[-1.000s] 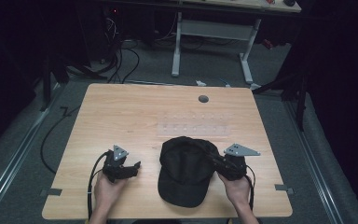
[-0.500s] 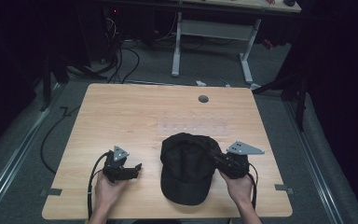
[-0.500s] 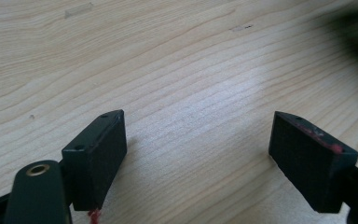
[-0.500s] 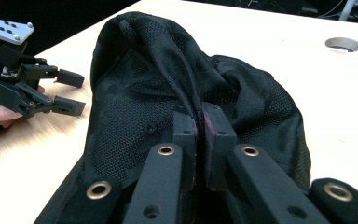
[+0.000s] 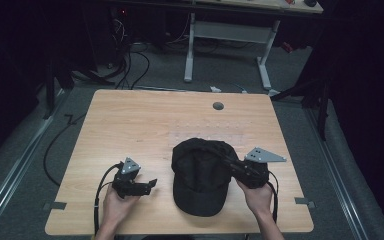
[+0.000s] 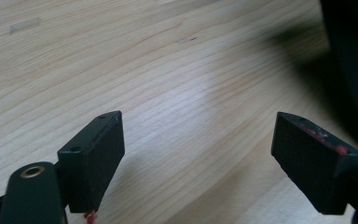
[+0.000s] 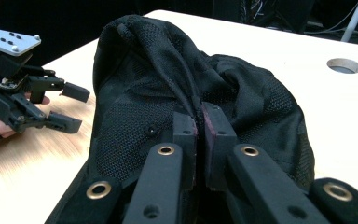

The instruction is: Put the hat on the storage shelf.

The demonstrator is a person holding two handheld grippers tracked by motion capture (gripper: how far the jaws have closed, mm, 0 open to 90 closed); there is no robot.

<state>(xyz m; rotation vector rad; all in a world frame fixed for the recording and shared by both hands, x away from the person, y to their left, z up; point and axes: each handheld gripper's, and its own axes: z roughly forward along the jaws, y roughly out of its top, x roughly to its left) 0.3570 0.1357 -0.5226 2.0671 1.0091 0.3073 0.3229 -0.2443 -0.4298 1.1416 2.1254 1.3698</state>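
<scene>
Pinching the black cap by its crown, lower centre of the high view, down on the counter.

Right hand-held gripper clamped tight on a ridge of mesh fabric, jaws pressed together with the fold caught between them, puckering the crown upward at the middle of the right gripper view — likely a grip chosen to lift or drag the soft cap without crushing the stiffer brim. Left hand-held gripper waiting at lower left of the high view, jaws spread wide over bare wood, just beside the cap and not touching it, pointed toward it. Probably poised to take the brim side next. Cap edge looming dark at the right margin of the left gripper view.
</scene>
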